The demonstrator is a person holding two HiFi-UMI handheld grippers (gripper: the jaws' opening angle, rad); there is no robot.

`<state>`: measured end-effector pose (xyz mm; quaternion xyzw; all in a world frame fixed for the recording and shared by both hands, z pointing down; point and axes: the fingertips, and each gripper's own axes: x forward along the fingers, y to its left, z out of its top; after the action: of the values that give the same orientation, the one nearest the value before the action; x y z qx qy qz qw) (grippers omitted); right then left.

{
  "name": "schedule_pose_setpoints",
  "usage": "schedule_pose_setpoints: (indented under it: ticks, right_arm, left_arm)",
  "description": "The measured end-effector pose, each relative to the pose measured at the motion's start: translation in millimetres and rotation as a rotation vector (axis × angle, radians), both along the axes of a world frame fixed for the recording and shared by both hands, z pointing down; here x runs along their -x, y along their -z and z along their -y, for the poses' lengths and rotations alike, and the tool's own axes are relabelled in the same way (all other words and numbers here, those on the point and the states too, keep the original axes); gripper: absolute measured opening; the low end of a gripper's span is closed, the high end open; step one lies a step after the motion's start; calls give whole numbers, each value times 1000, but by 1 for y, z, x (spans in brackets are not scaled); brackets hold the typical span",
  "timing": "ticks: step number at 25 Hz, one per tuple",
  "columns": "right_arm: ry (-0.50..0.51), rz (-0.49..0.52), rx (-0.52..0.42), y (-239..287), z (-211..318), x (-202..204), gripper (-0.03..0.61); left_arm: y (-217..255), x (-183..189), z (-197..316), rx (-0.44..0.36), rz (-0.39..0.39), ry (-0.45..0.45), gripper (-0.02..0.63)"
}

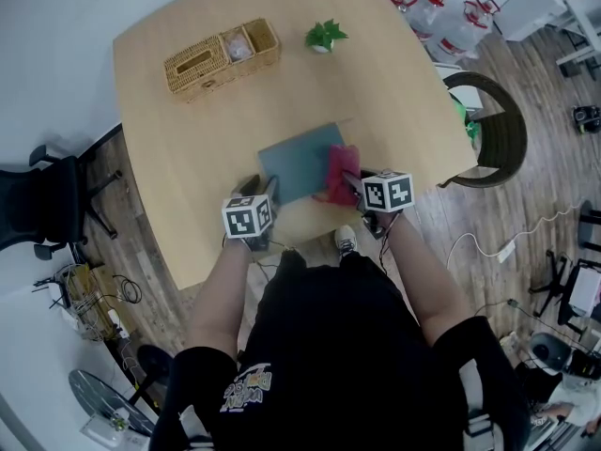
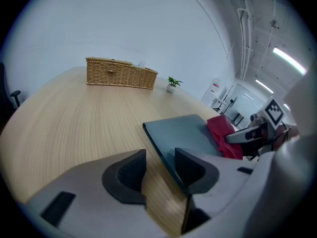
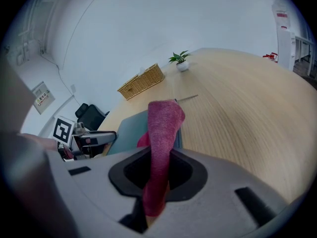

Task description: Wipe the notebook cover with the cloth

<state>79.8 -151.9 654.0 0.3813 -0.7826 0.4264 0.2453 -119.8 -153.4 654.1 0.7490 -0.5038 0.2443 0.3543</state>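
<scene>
Honestly, there is little writing to read here: the left cube (image 1: 248,216) and the right cube (image 1: 388,192) carry only black-and-white square markers, the coloured print on my black shirt (image 1: 246,388) is too small to read, and so is the wall notice (image 3: 42,95) in the right gripper view. The grey notebook (image 1: 302,163) lies flat on the pale wooden counter (image 1: 169,158), near the edge closest to me. My left tool (image 2: 161,165) has its jaws spread apart. They straddle the notebook's near left edge, one jaw over the bare counter and the other over the cover, and I see a gap beside that edge. My right tool (image 3: 158,170) is pinching the red cloth (image 3: 166,123). The cloth lies on the right part of the cover and hides that side of it in the head view. In the right gripper view it blocks the middle of the picture. At the far side of the counter are a wicker basket (image 1: 221,56) and, to its right, a small potted plant (image 1: 325,36), both well apart from the notebook. A black chair (image 1: 47,205) is at the left of the counter, a wicker chair (image 1: 498,134) at the right, and water jugs (image 1: 441,12) with red caps are beyond.
</scene>
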Motion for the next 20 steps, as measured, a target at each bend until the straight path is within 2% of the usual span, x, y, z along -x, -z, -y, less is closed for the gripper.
schedule_pose_setpoints:
  ticks: [6,11,13,16,20]
  right_arm:
    - [-9,18,11,1,0,-5,63]
    - [-40,-15,16,0,-3,-20,63]
    - [-55,-59,5,2,-2,-30,63]
    - [-98,-145,-63,14,6,-48,63]
    - [-136,-94,-206,45,21,-37,63]
  left_arm:
    - [1,1,1,3,-3,0,176]
    - [1,1,-2,4,-4,0,176]
    - [1,1,-2,5,-6,0,176]
    - [2,2,-2,5,-8,1,176]
    - [1,1,-1,9,-13,1,176]
